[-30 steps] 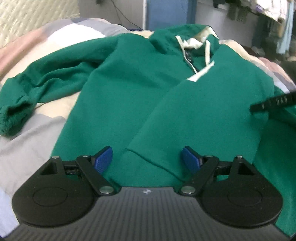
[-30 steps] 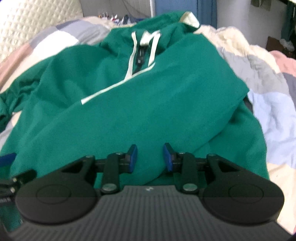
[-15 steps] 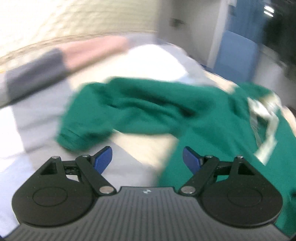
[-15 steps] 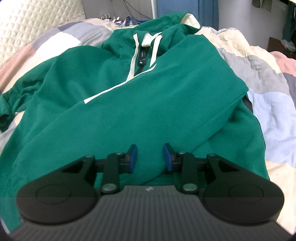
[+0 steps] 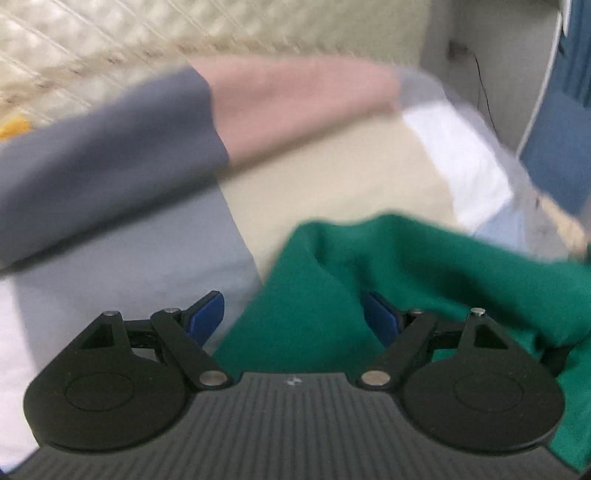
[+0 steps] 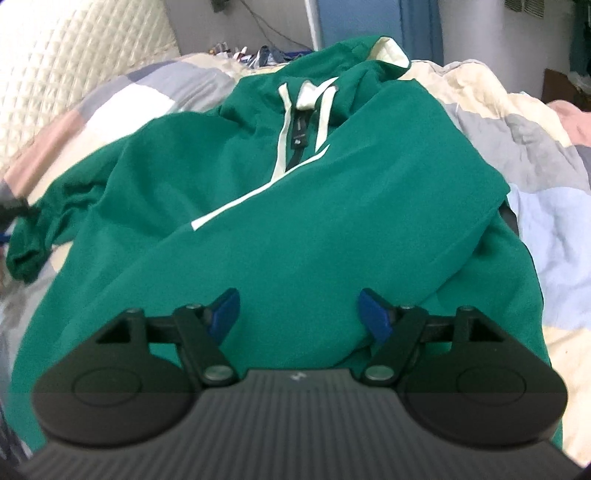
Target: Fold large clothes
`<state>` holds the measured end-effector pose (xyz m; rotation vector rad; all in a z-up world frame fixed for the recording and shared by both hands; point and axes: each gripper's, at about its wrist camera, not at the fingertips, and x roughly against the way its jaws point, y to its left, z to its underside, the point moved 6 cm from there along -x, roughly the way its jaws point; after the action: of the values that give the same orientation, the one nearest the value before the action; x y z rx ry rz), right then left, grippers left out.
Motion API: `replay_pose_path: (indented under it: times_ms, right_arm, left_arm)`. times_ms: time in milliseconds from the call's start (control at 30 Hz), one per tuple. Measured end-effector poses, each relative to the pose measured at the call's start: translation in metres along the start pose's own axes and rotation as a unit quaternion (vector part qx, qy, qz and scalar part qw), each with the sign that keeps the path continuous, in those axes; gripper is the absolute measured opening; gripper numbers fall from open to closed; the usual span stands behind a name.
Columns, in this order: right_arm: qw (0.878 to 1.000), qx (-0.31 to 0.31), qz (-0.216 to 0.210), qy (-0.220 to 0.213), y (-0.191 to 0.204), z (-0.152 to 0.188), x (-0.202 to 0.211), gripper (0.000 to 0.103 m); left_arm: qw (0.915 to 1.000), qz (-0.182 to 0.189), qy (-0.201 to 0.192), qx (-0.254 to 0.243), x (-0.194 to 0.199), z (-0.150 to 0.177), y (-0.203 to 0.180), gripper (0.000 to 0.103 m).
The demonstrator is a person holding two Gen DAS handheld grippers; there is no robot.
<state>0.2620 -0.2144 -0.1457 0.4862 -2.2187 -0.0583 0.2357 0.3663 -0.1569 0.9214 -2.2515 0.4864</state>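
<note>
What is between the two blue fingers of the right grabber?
In the right wrist view, only the green hoodie shows between the right gripper fingers. The jaws are opening and the blue pads do not press the cloth.

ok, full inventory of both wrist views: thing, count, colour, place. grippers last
hoodie: 1, green with cream drawstrings and hood lining, spread on the bed, one sleeve folded across the chest
patchwork quilt: 1, grey, pink, cream, white and pale blue, under the hoodie
quilted headboard: 1, cream, at left
blue panel: 1, behind the bed
left gripper: 1, black with blue pads, open, over the free sleeve end
right gripper: 1, black with blue pads, jaws opening, over the hoodie's lower edge
</note>
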Motion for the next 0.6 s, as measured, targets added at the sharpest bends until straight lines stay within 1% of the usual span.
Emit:
replay_pose_path:
  times_ms: [100, 133, 167, 200, 233, 267, 300, 333, 367, 433, 500, 600]
  right_arm:
    - [0.999, -0.039, -0.008, 0.000, -0.009, -0.003, -0.004, 0.073]
    - [0.998, -0.068, -0.014, 0.002, -0.013, -0.003, -0.005, 0.073]
    - [0.994, -0.103, -0.029, 0.002, -0.016, -0.004, -0.005, 0.073]
    - [0.989, -0.139, -0.046, 0.002, -0.018, -0.004, -0.005, 0.073]
    - [0.983, -0.172, -0.060, 0.001, -0.018, -0.002, -0.005, 0.073]
    - [0.976, -0.204, -0.072, -0.003, -0.018, 0.001, -0.004, 0.073]
    - [0.972, -0.218, -0.081, -0.005, -0.015, 0.004, -0.004, 0.073]
    - [0.974, -0.212, -0.082, 0.001, -0.011, 0.007, -0.004, 0.073]
    - [0.978, -0.196, -0.076, 0.006, -0.007, 0.008, -0.005, 0.073]
    - [0.983, -0.174, -0.061, -0.002, -0.003, 0.008, -0.001, 0.074]
    - [0.985, -0.166, -0.055, -0.006, -0.001, 0.009, 0.004, 0.074]
    - [0.985, -0.160, -0.057, -0.016, 0.000, 0.011, 0.016, 0.074]
  left_arm:
    - [0.9995, -0.031, -0.001, -0.007, -0.011, 0.001, 0.001, 0.068]
    - [0.9994, -0.034, -0.002, -0.007, -0.011, 0.001, 0.000, 0.051]
    - [0.9994, -0.033, -0.002, -0.013, -0.010, -0.001, -0.003, 0.029]
    - [0.9990, -0.036, -0.002, -0.025, -0.010, -0.003, -0.008, 0.025]
    - [0.9982, -0.043, -0.008, -0.042, -0.006, -0.005, -0.012, 0.018]
    - [0.9971, -0.048, -0.016, -0.057, 0.000, -0.008, -0.018, 0.013]
    - [0.9955, -0.053, -0.028, -0.074, 0.009, -0.012, -0.025, 0.013]
    - [0.9934, -0.058, -0.041, -0.090, 0.019, -0.017, -0.032, 0.012]
    - [0.9901, -0.062, -0.058, -0.111, 0.031, -0.023, -0.041, 0.012]
    - [0.9838, -0.062, -0.089, -0.143, 0.054, -0.035, -0.055, 0.011]
    - [0.9734, -0.060, -0.126, -0.182, 0.084, -0.045, -0.073, 0.011]
    - [0.9523, -0.045, -0.183, -0.240, 0.139, -0.056, -0.106, 0.011]
